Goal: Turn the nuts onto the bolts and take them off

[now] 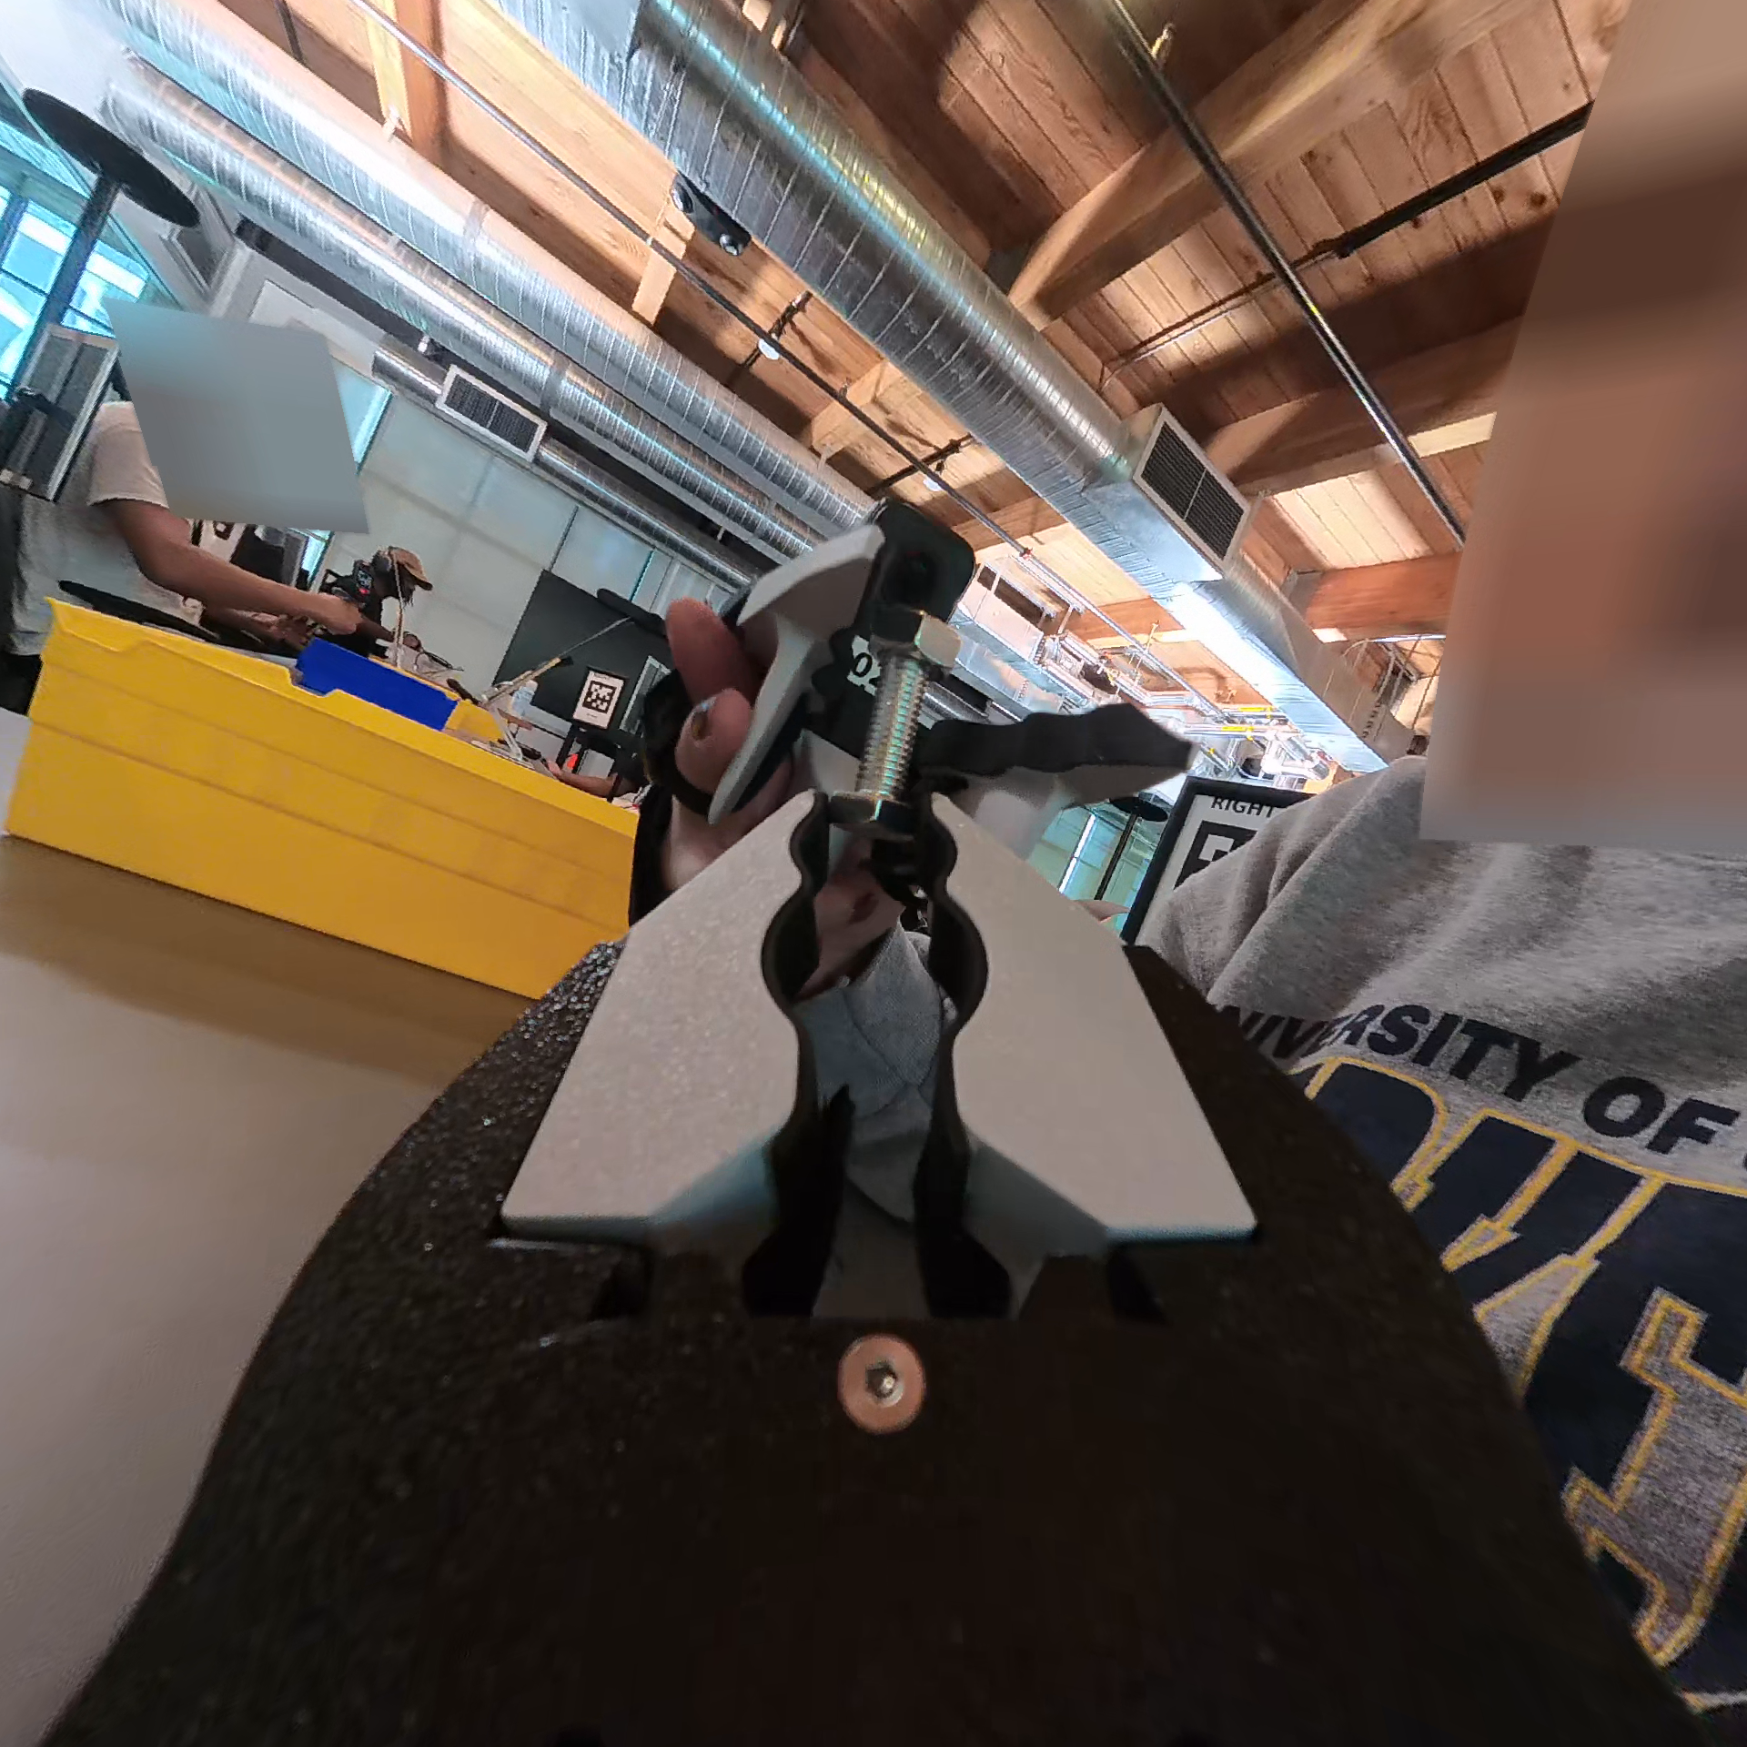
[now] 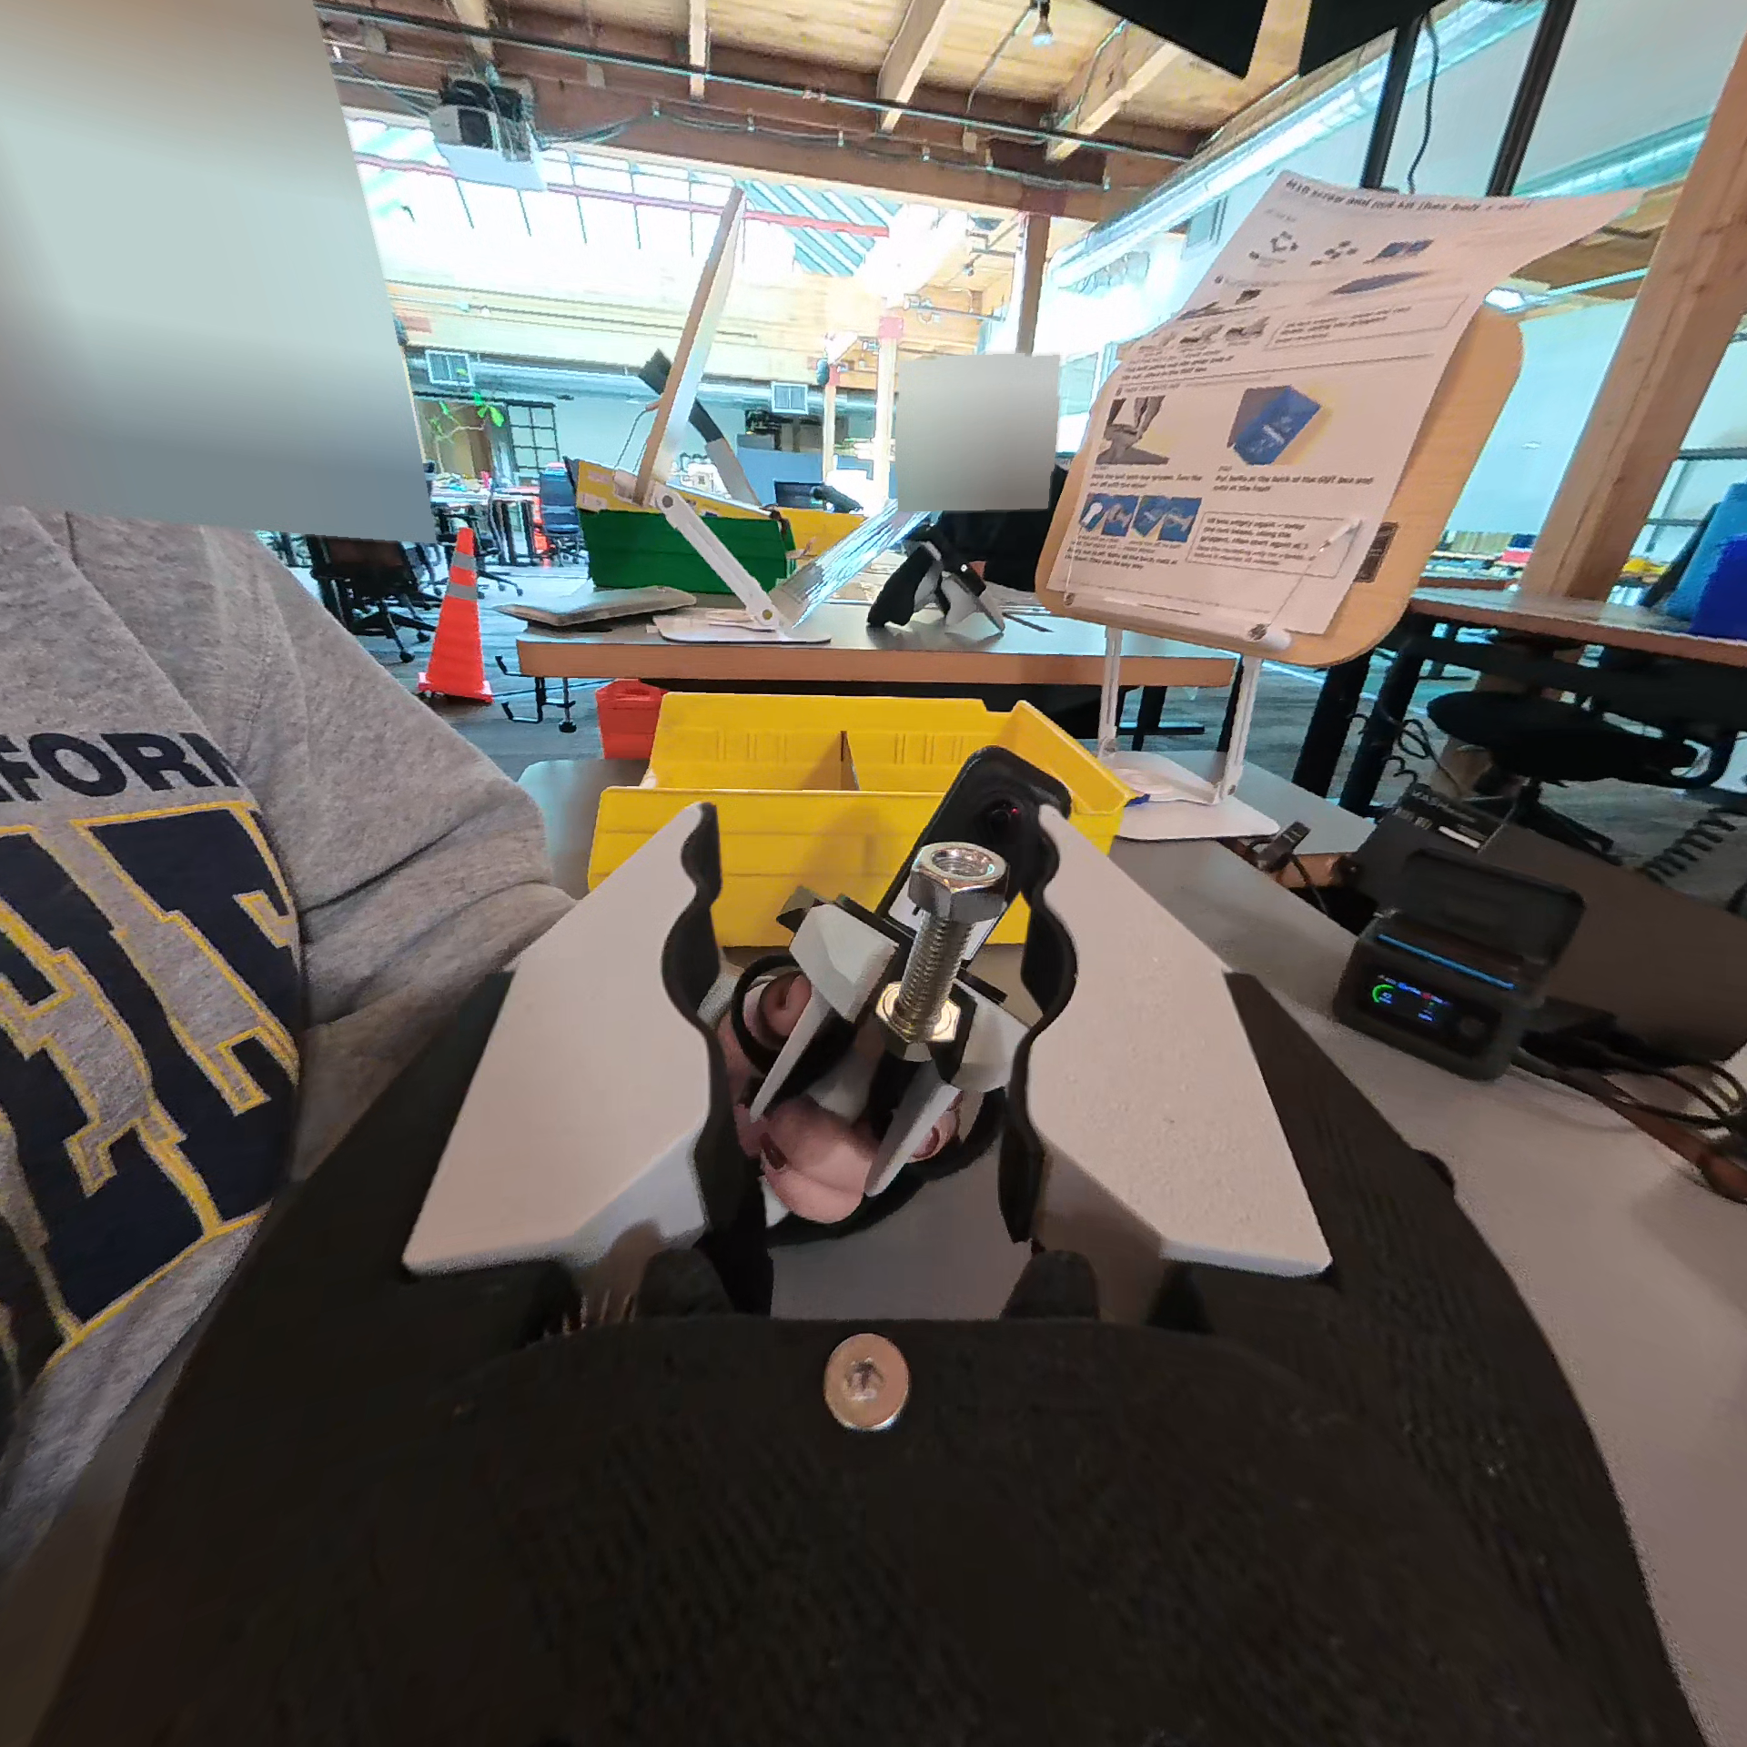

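Note:
A silver bolt (image 1: 889,728) stands upright in the air with a hex nut (image 1: 925,641) at the top end of its thread. My left gripper (image 1: 874,818) is shut on the bolt's head. In the right wrist view the bolt (image 2: 936,955) tilts towards me, with the nut (image 2: 955,879) on top and the left gripper (image 2: 922,1035) clamping the head below. My right gripper (image 2: 874,832) is open wide, its tips on either side of the nut and not touching it. Its fingers (image 1: 785,662) also show behind the bolt in the left wrist view.
A yellow bin (image 2: 832,832) stands on the grey table (image 2: 1418,1229) just beyond the grippers; it also shows in the left wrist view (image 1: 284,804). An instruction sheet on a stand (image 2: 1276,454) is at the back right, a small black device (image 2: 1446,993) at the right. The person's grey sweatshirt (image 2: 189,851) is close on the left. The gap from one gripper's tips to the other's is roughly 5 cm.

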`<action>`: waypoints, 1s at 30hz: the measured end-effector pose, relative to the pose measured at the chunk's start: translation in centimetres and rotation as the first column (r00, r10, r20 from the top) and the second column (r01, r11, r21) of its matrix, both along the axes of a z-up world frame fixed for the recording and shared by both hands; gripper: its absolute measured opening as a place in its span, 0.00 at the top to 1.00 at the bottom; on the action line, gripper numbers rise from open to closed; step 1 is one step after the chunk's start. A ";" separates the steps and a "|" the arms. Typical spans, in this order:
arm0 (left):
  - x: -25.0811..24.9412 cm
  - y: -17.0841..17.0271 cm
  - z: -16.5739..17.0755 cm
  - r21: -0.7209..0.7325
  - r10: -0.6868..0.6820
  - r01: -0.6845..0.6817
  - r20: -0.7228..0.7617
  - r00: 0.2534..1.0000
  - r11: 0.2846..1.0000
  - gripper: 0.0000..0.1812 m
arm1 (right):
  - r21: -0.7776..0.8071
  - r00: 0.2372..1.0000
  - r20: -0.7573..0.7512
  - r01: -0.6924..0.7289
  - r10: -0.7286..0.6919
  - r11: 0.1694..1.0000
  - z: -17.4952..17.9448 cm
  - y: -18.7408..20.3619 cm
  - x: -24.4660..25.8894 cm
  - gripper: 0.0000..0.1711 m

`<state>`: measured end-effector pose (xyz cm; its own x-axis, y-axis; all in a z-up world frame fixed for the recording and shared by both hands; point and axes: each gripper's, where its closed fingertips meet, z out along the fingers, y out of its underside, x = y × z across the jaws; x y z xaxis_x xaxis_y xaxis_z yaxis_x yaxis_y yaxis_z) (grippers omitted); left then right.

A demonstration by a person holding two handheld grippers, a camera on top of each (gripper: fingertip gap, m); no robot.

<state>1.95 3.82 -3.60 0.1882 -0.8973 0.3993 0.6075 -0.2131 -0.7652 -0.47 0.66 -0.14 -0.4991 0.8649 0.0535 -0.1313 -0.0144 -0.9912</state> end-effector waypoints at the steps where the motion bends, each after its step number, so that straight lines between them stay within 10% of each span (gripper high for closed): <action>1: -0.1 0.0 0.0 -0.001 0.002 -0.002 0.004 1.000 1.000 0.92 | 0.003 1.000 0.003 -0.003 0.003 1.000 -0.1 -0.1 0.0 0.63; 30: -0.6 1.1 -0.9 -0.044 0.082 -0.084 -0.045 0.996 0.996 0.92 | 0.197 0.962 -0.051 0.273 -0.269 0.942 -0.7 3.3 -0.1 0.91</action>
